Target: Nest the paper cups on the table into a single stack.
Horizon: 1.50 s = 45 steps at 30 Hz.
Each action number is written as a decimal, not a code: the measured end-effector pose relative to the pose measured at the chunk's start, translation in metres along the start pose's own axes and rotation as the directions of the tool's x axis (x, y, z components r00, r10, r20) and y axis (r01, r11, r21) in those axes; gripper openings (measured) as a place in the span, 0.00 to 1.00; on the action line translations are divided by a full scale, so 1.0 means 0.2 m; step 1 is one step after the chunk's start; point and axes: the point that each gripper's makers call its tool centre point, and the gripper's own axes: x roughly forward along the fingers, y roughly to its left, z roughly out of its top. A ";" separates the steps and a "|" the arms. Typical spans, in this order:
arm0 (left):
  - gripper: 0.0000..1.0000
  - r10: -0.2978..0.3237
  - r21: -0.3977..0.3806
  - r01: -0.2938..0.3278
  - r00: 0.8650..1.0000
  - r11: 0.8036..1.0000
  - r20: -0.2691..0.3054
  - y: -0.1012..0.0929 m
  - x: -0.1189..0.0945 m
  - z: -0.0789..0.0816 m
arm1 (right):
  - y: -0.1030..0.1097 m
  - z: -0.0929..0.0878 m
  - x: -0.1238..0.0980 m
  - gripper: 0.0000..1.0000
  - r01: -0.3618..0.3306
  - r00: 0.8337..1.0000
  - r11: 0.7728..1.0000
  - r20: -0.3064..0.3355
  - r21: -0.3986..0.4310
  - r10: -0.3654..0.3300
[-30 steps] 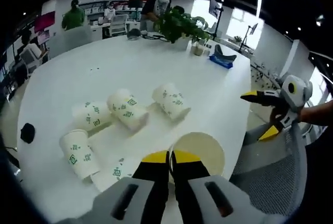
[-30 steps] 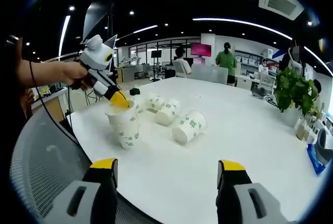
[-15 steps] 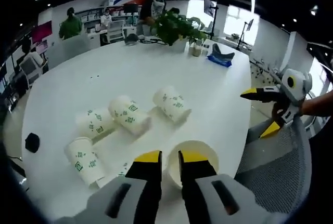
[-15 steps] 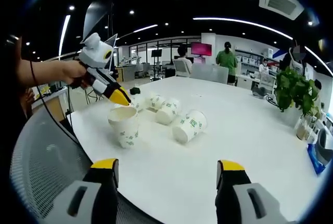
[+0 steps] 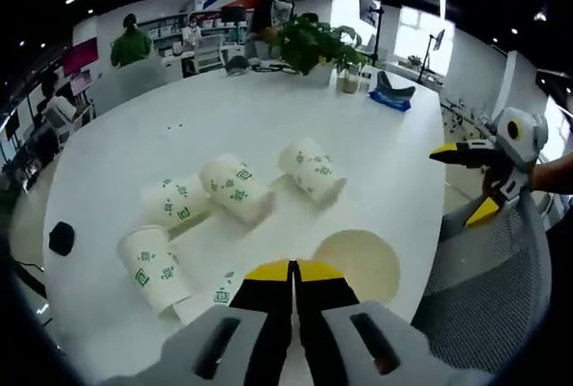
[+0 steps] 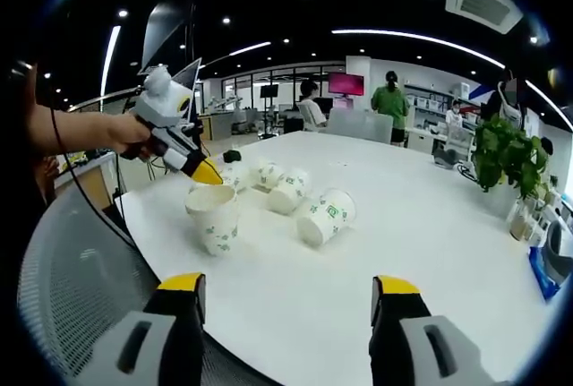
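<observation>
An upright paper cup (image 5: 358, 265) (image 6: 213, 216) stands near the white table's (image 5: 224, 117) near edge. My left gripper (image 5: 293, 268) (image 6: 208, 174) is shut, its tips just beside and above the cup's rim, with nothing visible between them. Several cups with green prints lie on their sides: one (image 5: 312, 169) (image 6: 325, 218) to the right, others (image 5: 237, 189) (image 5: 177, 202) (image 5: 154, 265) in a row leftward. Another lying cup (image 5: 221, 294) is partly hidden under my left jaws. My right gripper (image 6: 286, 289) (image 5: 461, 184) hangs open off the table's edge, holding nothing.
A potted plant (image 5: 313, 41) (image 6: 506, 153) and a blue object (image 5: 391, 95) stand at the table's far side. A small black thing (image 5: 61, 238) lies at the left rim. A grey mesh chair (image 5: 483, 305) (image 6: 72, 261) stands by the near edge. People stand beyond.
My left jaws, shut at the upright cup's rim a second ago, opened off it and have now shut again beside it. The cup stands free. The right gripper stays open in place.
</observation>
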 end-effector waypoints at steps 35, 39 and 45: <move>0.01 -0.092 -0.037 0.094 0.995 0.995 0.044 -0.07 0.02 0.07 | 0.01 0.00 0.00 0.74 0.003 1.000 1.000 -0.003 0.004 -0.003; 0.00 -0.102 -0.022 0.102 0.994 0.994 0.032 -0.08 0.03 0.04 | 0.01 0.00 0.00 0.74 0.002 1.000 1.000 -0.005 0.005 -0.002; 0.03 -0.081 -0.041 0.083 0.995 0.996 0.054 -0.04 0.01 0.05 | 0.01 0.00 0.00 0.73 0.001 1.000 1.000 -0.007 0.006 -0.001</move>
